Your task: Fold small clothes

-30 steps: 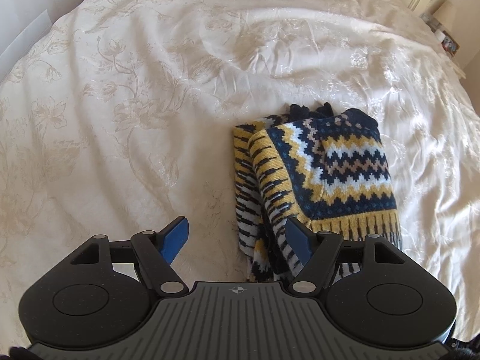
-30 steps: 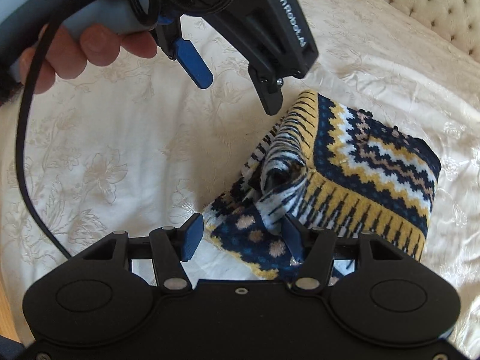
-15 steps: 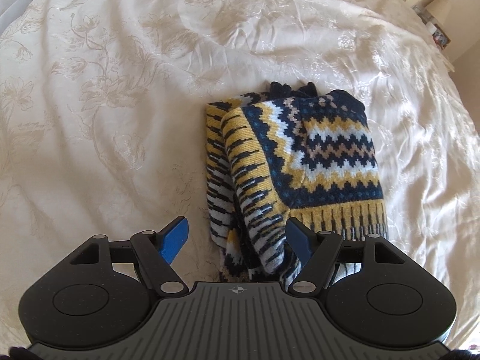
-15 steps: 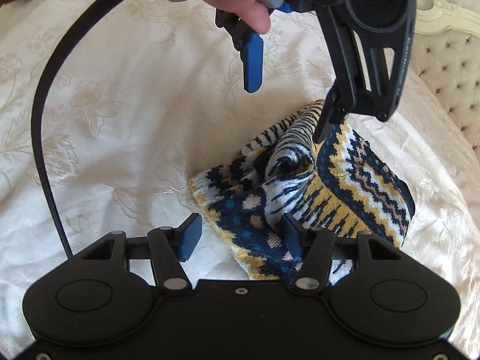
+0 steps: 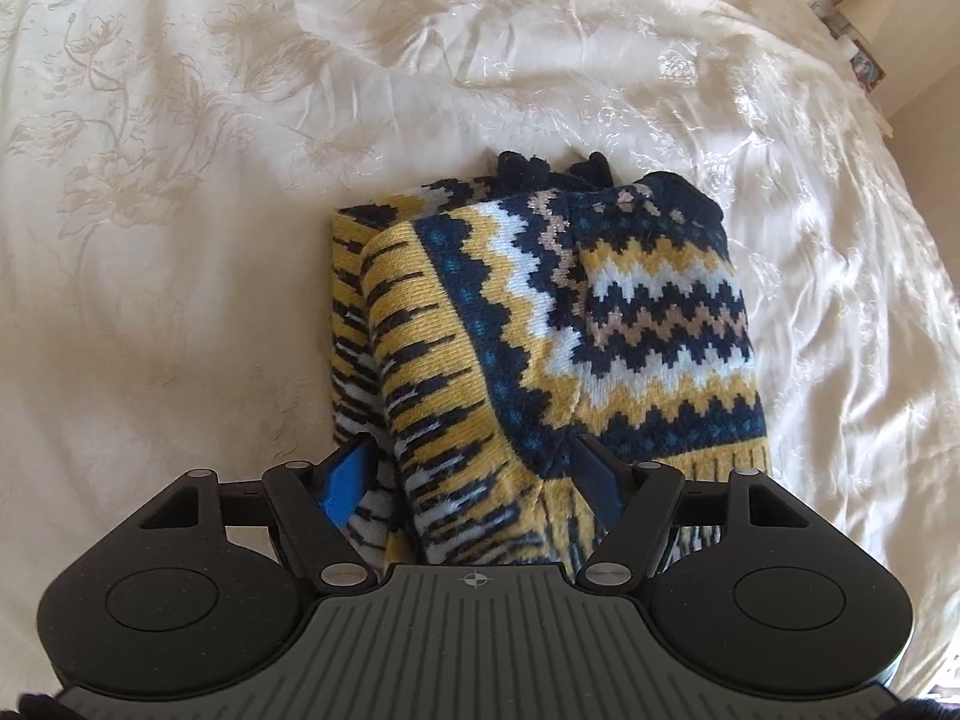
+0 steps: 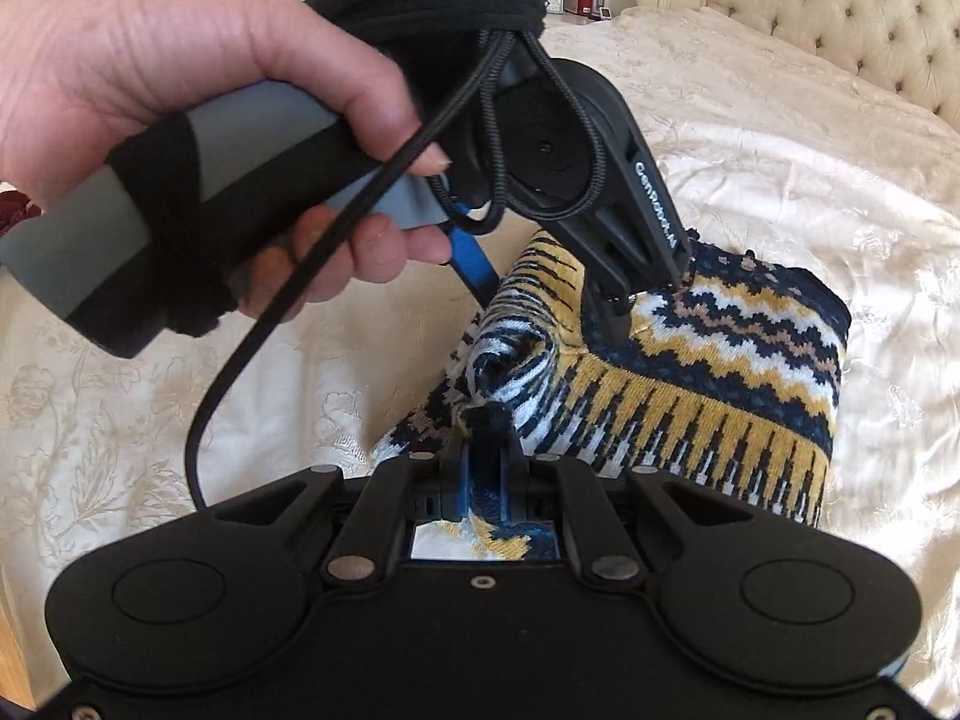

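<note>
A folded knitted sweater [image 5: 576, 324] in navy, yellow, white and tan zigzag bands lies on a cream floral bedspread [image 5: 210, 150]. The left hand-held gripper [image 5: 474, 474] sits low over the sweater's near edge, its jaws spread wide, with a thick roll of striped knit between the blue pads [image 5: 348, 477]. A dark bit of fabric peeks out beyond the sweater's far edge.

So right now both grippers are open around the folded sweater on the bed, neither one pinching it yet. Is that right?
Not quite. The left gripper is open, its fingers straddling the folded sweater on the bed, but the right gripper is already shut on a bunched edge of the sweater; the right wrist view shows knit pinched between its closed fingers.
</note>
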A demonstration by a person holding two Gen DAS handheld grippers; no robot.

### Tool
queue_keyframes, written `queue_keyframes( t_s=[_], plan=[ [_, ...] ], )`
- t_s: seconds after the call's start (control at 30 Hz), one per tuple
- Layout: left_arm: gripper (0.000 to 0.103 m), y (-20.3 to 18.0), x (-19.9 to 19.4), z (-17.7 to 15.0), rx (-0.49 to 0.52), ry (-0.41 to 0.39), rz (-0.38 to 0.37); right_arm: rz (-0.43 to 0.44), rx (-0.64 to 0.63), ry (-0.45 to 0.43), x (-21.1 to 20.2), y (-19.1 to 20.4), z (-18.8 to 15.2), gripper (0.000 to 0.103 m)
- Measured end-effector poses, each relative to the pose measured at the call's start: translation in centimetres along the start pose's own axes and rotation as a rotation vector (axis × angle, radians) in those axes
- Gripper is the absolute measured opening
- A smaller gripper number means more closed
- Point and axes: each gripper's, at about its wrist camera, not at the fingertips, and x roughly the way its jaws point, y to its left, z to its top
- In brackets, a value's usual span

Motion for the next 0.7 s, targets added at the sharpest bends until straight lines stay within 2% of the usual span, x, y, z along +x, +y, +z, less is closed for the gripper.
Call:
queue_keyframes(
  t_s=[0.03, 0.07, 0.1, 0.2, 0.37, 0.5, 0.57, 0.63, 0.7],
  plan=[
    [0.047, -0.1, 0.2, 0.1, 0.0, -0.005, -0.001, 0.001, 0.008, 0.002, 0.2, -0.2, 0.0, 0.015],
    [0.039, -0.3, 0.4, 0.3, 0.006, -0.006, 0.023, 0.0, 0.015, 0.001, 0.2, -0.2, 0.1, 0.015],
    [0.024, -0.5, 0.5, 0.4, 0.017, -0.01, 0.052, 0.001, 0.023, -0.003, 0.1, -0.2, 0.1, 0.015],
    [0.014, -0.7, -0.3, 0.4, 0.028, -0.052, 0.053, 0.004, 0.051, -0.023, -0.6, -0.5, 0.6, 0.015],
    [0.012, -0.9, -4.2, 0.3, 0.104, -0.186, 0.067, 0.038, 0.07, -0.074, -1.7, 0.0, 2.0, 0.015],
    [0.013, 1.2, -3.1, 0.8, 0.081, -0.129, 0.091, 0.066, 0.041, 0.002, 1.1, 1.1, 2.4, 0.015],
    [0.014, 2.1, -1.6, 0.7, 0.063, -0.088, 0.11, 0.082, 0.02, 0.058, 2.6, 1.7, 2.2, 0.023],
    [0.023, 2.6, -0.4, 0.5, 0.057, -0.062, 0.14, 0.083, -0.002, 0.135, 3.8, 2.1, 1.9, 0.029],
    [0.031, 3.0, 0.1, 0.3, 0.055, -0.069, 0.168, 0.11, 0.0, 0.149, 3.7, 2.0, 1.6, 0.04]
  ],
)
